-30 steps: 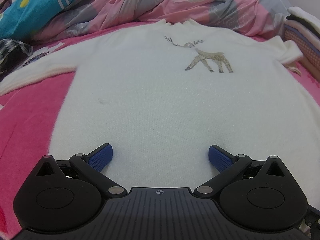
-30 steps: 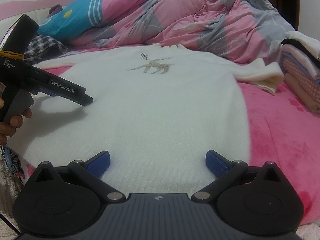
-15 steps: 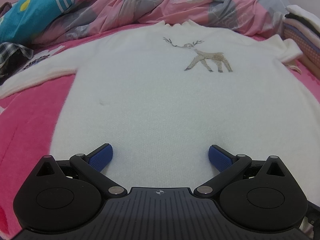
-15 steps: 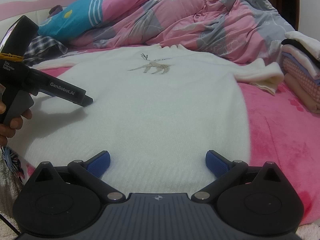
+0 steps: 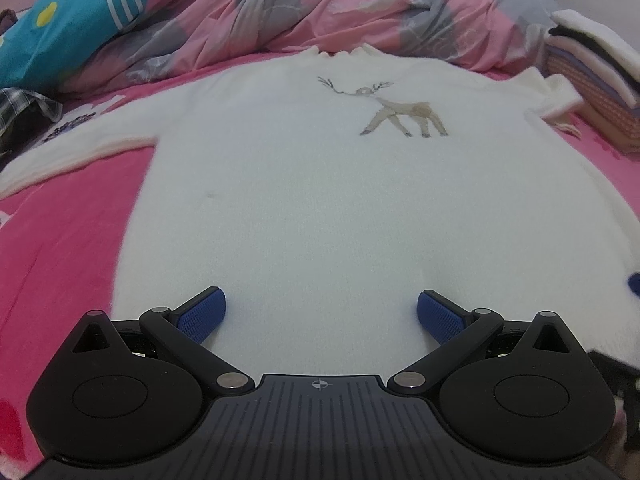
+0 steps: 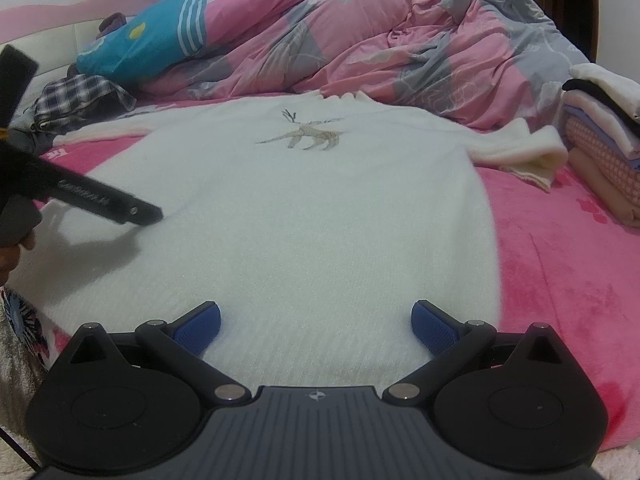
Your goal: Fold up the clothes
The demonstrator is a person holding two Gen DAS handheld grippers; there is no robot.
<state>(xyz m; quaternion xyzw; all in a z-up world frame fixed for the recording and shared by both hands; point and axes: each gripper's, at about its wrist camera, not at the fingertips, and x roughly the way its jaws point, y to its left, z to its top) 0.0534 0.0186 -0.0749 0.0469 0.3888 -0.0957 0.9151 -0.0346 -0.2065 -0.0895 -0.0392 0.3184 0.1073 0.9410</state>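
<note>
A white sweater (image 5: 320,200) (image 6: 300,216) with a deer motif (image 5: 400,114) lies flat, front up, on the pink bed sheet (image 5: 60,240). Its left sleeve (image 5: 80,148) stretches out to the left; its right sleeve (image 6: 524,152) is bunched at the right. My left gripper (image 5: 320,312) hovers open over the sweater's lower part, nothing between its blue pads. My right gripper (image 6: 316,324) is open above the hem near the bed's front edge, also holding nothing. In the right wrist view the left gripper's black body (image 6: 92,196) reaches over the sweater's left side, held by a hand (image 6: 12,252).
A crumpled pink and grey duvet (image 6: 360,48) and a blue pillow (image 6: 136,48) lie behind the sweater. A stack of folded clothes (image 6: 600,136) sits at the right. A plaid garment (image 6: 80,100) lies at the far left. Bare pink sheet (image 6: 560,264) shows right of the sweater.
The left gripper has shifted slightly to the right and forward over the sweater. The right gripper has hardly moved. Both stay open.
</note>
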